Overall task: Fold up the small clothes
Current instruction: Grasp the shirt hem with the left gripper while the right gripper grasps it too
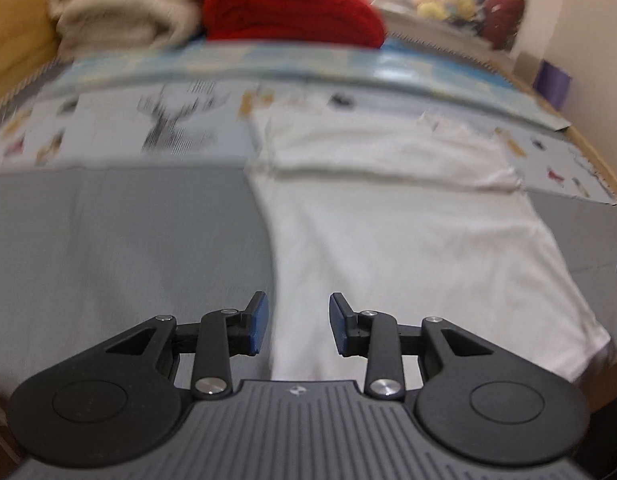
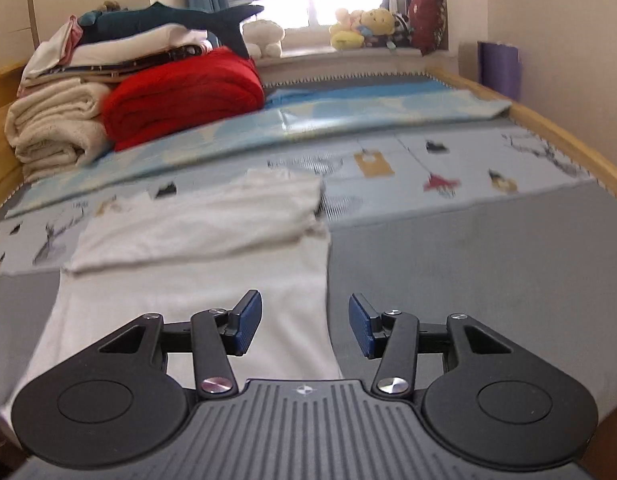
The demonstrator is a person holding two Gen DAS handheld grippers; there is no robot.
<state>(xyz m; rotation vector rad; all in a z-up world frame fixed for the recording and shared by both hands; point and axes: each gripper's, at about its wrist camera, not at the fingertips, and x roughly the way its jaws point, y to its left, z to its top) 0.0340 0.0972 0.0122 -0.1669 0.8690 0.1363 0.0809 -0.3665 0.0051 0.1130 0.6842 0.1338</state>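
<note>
A white garment (image 1: 408,232) lies flat on the grey bed cover, its far part folded back over itself in a thick band (image 1: 372,152). In the right wrist view the same white garment (image 2: 196,280) shows that folded band (image 2: 200,224) across its far end. My left gripper (image 1: 298,322) hovers open above the garment's near left edge, nothing between its blue pads. My right gripper (image 2: 304,326) hovers open over the garment's near right edge, its pads empty too.
A red folded blanket (image 2: 180,96) and cream towels (image 2: 56,124) are stacked at the far left of the bed. A light blue sheet (image 2: 348,116) crosses the bed beyond the garment. Plush toys (image 2: 364,26) sit on the windowsill. A wooden bed rail (image 2: 568,136) runs along the right.
</note>
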